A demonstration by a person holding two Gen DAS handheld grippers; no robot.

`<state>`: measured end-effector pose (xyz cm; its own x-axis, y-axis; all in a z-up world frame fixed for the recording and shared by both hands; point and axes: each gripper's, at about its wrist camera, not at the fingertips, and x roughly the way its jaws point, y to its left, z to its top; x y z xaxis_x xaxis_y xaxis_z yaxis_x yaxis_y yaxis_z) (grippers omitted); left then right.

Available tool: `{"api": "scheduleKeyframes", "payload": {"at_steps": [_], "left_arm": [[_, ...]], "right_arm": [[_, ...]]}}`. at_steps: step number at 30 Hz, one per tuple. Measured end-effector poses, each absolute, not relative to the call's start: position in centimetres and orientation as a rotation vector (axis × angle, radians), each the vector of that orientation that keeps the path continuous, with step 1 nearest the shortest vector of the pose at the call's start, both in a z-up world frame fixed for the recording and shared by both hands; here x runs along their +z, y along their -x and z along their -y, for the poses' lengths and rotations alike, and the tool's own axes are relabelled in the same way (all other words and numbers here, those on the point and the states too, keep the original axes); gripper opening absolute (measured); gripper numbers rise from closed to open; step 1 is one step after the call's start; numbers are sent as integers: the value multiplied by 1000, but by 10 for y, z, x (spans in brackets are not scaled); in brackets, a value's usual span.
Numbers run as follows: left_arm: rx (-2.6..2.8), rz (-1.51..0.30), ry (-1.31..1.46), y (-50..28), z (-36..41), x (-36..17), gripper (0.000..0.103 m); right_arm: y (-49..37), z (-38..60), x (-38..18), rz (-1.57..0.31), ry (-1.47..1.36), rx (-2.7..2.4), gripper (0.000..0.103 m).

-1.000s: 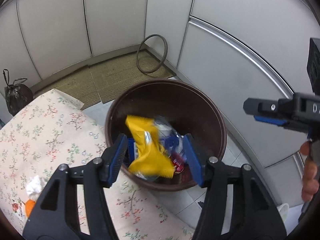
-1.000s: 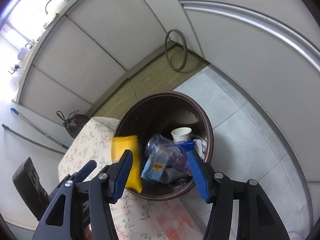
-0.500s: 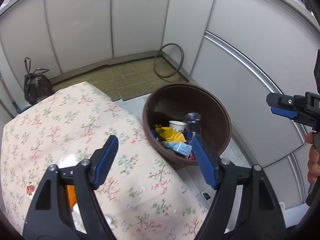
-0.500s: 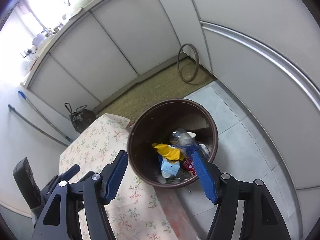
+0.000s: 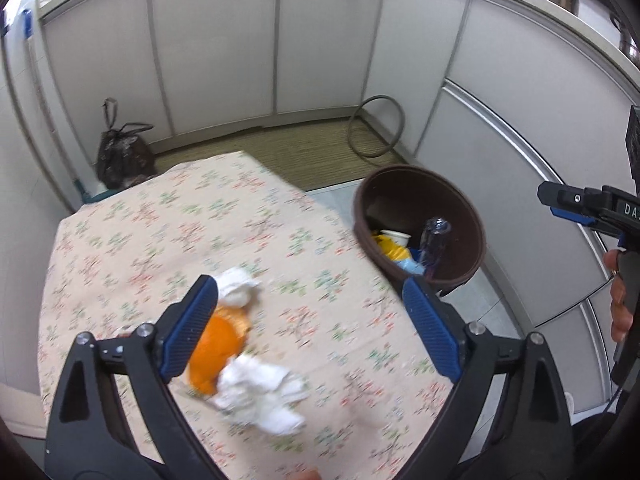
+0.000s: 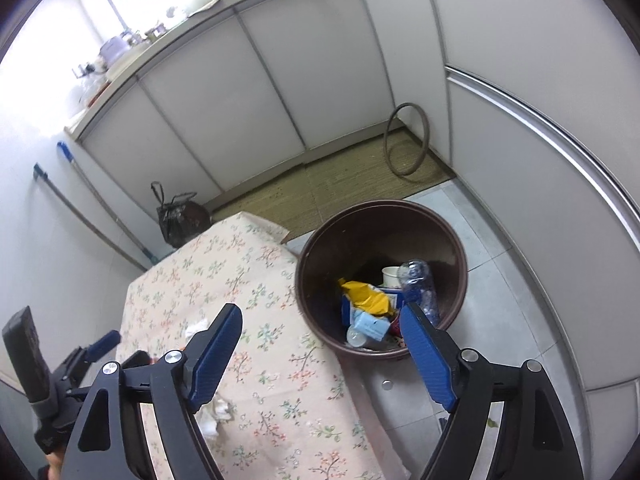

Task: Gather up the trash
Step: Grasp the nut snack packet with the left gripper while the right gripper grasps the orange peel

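Note:
On the floral tablecloth [image 5: 168, 232] lie an orange peel [image 5: 218, 342] and two crumpled white tissues [image 5: 260, 396] [image 5: 236, 290]. My left gripper [image 5: 308, 300] hovers above them, its jaws opening, with nothing between them. The brown bin [image 6: 380, 204] stands on the floor beside the table and holds a yellow wrapper [image 6: 364, 296], a clear bottle [image 6: 418, 284], a paper cup [image 6: 391, 276] and a blue pack [image 6: 368, 326]. My right gripper [image 6: 320, 316] hangs over the table edge and the bin's near rim, its jaws opening and empty. The bin [image 5: 460, 208] also shows in the left wrist view.
White cabinet fronts wall in the floor. A tied black bag [image 5: 120, 152] sits behind the table's far corner. A hose ring [image 5: 376, 126] leans in the corner on a woven mat [image 6: 340, 176]. Two mop handles [image 6: 100, 208] lean on the left wall.
The yellow wrapper and the bottle with the blue pack have dropped into the bin. Both grippers have pulled back and up with wider jaws. The left view has swung over the table.

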<state>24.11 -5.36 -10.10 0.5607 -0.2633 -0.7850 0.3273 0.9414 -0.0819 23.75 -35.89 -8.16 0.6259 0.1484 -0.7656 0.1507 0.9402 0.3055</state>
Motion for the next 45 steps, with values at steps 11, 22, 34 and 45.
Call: {"api": "scheduleKeyframes", "payload": {"at_steps": [11,22,34,45], "left_arm": [[-184,-990,-34,-238,-53,-135,95],[-99,-1167,106,-249,-130,-196,95],[-47,-1272,371,-285,-173,-254,76],[-36,-1311,507,-302,-179,-282,28]], "right_arm": [[-254,285,-100,-962,-248,73,83],[-279,191,-155,-1136,-97,150,83],[-306,129,-193,-1216,-66,198,83],[-325,103,-230,-1288,-69,186,83]]}}
